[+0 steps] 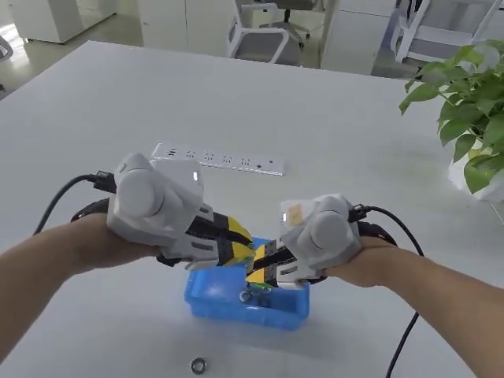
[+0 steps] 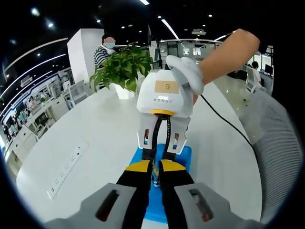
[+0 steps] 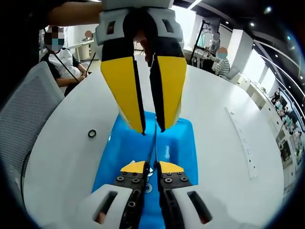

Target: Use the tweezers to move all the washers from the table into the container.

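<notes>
A blue container [image 1: 211, 305] sits on the white table between my two grippers, with washers [image 1: 253, 297] lying in it. One loose washer [image 1: 198, 365] rests on the table in front of the container and appears as a small ring [image 3: 92, 133] left of the container [image 3: 181, 143]. Thin tweezers [image 3: 155, 119] run from between the left gripper's yellow jaws down to the right gripper's jaws. My left gripper [image 1: 246, 250] and right gripper [image 1: 256, 273] meet tip to tip over the container, both closed on the tweezers. The tweezer tips are hidden between the right jaws.
A white power strip [image 1: 216, 159] lies behind the grippers. A potted plant [image 1: 472, 118] stands at the table's right edge. Cables trail from both grippers across the table. Office chairs and people are in the background.
</notes>
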Demonstrator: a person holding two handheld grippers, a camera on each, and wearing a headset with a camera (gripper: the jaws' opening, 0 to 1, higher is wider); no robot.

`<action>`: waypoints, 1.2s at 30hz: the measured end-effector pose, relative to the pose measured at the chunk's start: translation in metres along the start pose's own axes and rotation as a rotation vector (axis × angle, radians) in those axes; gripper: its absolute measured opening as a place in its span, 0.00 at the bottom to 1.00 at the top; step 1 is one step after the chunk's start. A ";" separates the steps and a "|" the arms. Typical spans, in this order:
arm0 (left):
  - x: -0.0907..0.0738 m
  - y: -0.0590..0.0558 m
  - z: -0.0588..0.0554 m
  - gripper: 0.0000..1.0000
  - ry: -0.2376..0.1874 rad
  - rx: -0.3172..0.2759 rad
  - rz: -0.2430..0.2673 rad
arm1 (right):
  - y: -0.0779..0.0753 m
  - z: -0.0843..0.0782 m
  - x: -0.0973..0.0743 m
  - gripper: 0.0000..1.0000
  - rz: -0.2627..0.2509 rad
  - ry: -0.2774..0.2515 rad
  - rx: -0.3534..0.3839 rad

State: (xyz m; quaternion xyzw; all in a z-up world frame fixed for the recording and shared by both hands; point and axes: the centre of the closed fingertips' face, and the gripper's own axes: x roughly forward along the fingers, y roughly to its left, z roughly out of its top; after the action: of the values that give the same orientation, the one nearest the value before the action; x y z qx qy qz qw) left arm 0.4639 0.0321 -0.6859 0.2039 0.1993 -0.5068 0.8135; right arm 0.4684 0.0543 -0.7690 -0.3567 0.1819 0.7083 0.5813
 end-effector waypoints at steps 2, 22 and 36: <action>0.000 0.001 0.000 0.06 0.001 0.005 -0.003 | 0.000 0.000 0.000 0.09 0.002 0.001 -0.004; -0.002 0.005 0.000 0.05 0.018 -0.002 0.004 | -0.003 0.002 -0.009 0.24 -0.007 0.031 -0.028; -0.002 0.006 0.002 0.05 0.031 -0.015 0.010 | -0.006 0.003 -0.043 0.40 -0.076 0.012 0.036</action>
State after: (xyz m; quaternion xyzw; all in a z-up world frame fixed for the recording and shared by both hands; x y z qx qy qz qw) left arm 0.4689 0.0355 -0.6825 0.2066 0.2147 -0.4979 0.8145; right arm 0.4765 0.0282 -0.7356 -0.3569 0.1844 0.6802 0.6131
